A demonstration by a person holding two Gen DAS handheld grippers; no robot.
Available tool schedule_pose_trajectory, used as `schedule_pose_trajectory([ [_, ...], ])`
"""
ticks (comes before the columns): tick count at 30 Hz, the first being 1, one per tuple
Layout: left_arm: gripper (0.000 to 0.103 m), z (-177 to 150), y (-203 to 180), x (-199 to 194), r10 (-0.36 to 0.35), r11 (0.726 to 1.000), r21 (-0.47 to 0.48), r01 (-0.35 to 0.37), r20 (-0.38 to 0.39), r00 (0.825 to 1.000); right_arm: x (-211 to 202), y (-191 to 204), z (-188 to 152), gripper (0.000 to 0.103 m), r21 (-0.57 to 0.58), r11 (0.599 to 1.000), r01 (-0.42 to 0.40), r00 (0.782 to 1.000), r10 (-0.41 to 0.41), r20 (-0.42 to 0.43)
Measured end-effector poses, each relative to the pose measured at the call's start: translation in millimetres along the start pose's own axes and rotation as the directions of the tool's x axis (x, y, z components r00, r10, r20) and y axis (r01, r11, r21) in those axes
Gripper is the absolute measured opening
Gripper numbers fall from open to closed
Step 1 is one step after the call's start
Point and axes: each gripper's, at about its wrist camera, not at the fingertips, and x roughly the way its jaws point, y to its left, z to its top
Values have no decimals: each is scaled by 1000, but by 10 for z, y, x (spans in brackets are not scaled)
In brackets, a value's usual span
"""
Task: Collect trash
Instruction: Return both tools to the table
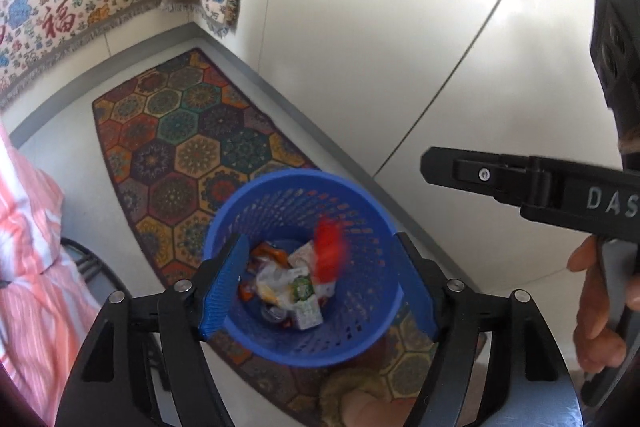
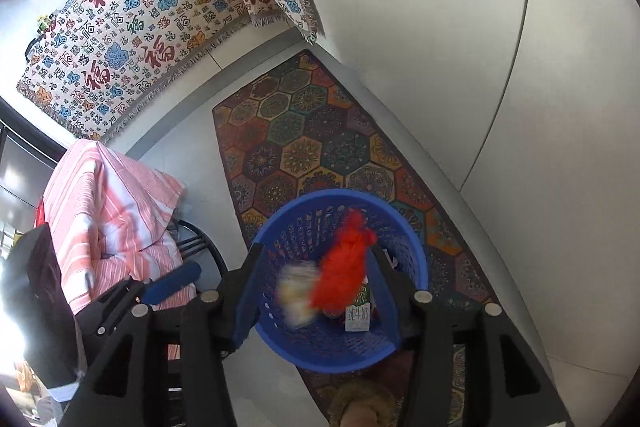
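Both grippers hang over the blue mesh wastebasket [image 1: 304,267], which stands on the near end of the hexagon-patterned rug [image 1: 188,147], close to the rug's edge along the white wall. The left gripper [image 1: 320,283] has its jaws spread wide with nothing pinched between them, and the right gripper [image 2: 316,287] is parted too, its pads clear of everything. A red crumpled wrapper [image 2: 344,267] shows as a blur inside the basket's mouth, apparently dropping loose, and a pale scrap [image 2: 294,295] blurs just beside it. Below them lie a small milk carton [image 2: 358,315], clear plastic and other packets at the bottom. The risk I see is light trash drifting: the red piece is near the rim side of the opening, and if it catches the rim or a gripper finger it could tip out onto the rug. The basket looks light too; a nudge from either gripper's fingers, which are close to its rim, could topple it and spill what is already collected.
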Motion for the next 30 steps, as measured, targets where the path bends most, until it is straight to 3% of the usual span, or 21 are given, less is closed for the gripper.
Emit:
schedule_pose_trajectory([
  [5, 76, -31, 144, -320, 1, 999, -55, 1, 32, 999, -110, 58, 29, 52, -35, 998, 61, 996, -59, 68],
  [8, 82, -158, 245, -677, 30, 998, -60, -26, 66, 997, -208, 156, 54, 52, -67, 993, 97, 988, -88, 127],
  [10, 84, -276, 321, -911, 52, 997, -55, -47, 86, 995, -268, 284, 68, 58, -96, 987, 128, 980, -111, 166],
  [12, 86, -423, 449, -1163, 94, 995, -54, -89, 95, 991, -323, 434, 72, 65, -125, 982, 141, 973, -114, 198],
  [18, 89, -953, 1052, -1870, 255, 960, -144, -239, 110, 961, -389, 1126, 8, 66, -269, 954, 129, 964, -57, 260],
  [21, 90, -1248, 1481, -2137, 340, 925, -213, -315, 94, 936, -417, 1596, -122, 66, -373, 921, 115, 958, -4, 285],
  [24, 90, -1539, 1957, -2362, 423, 869, -307, -389, 50, 905, -427, 2086, -334, 66, -470, 879, 73, 955, 74, 287],
  [30, 90, -2024, 2748, -2725, 526, 755, -463, -464, 5, 851, -277, 3050, -960, 66, -671, 739, -62, 961, 226, 160],
])
